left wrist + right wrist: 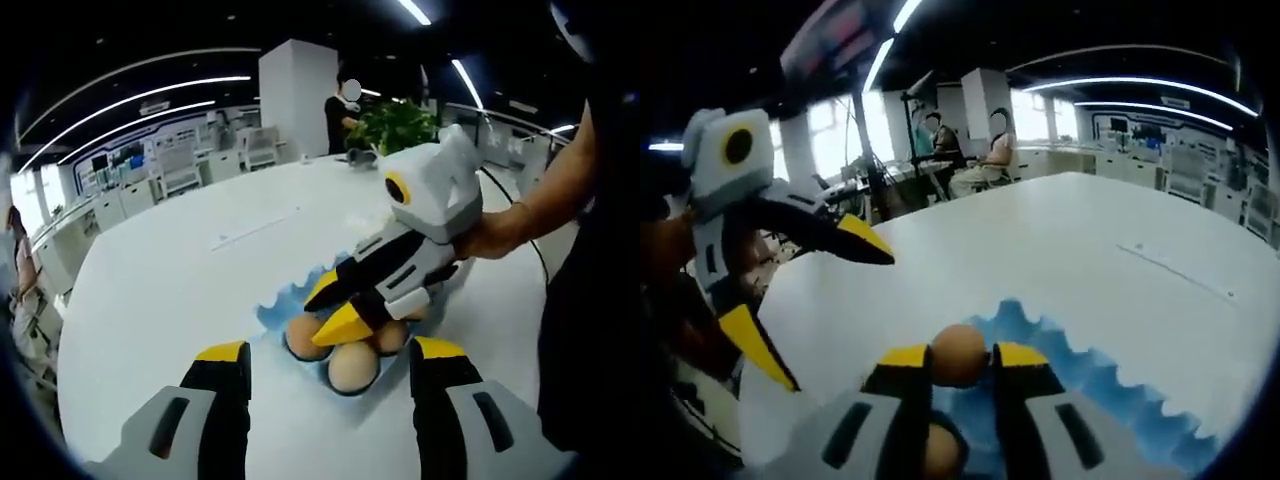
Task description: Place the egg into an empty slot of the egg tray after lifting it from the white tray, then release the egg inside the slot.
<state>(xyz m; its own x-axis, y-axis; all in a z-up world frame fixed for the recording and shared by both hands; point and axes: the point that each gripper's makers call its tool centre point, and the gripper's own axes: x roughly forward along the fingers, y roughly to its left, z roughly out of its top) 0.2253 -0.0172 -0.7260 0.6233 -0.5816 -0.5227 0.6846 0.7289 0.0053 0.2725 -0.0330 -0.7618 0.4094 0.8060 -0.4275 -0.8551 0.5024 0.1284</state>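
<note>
In the right gripper view a brown egg (960, 352) sits pinched between my right gripper's (960, 358) yellow tips, just above the blue egg tray (1095, 385). Another egg (925, 450) lies in a slot under the jaws. From the left gripper view, the right gripper (331, 308), held by a hand, slants down onto the tray (272, 310), where three eggs (353, 367) lie close together. Which of them it grips I cannot tell there. My left gripper (331, 350) stands open just in front of the tray. It also appears at the left edge, jaws spread wide (812, 295).
The tray rests on a large round white table (180, 270). A potted plant (400, 125) stands at the table's far side, with a white pillar and a standing person behind it. Desks, chairs and seated people fill the room beyond the table's edge.
</note>
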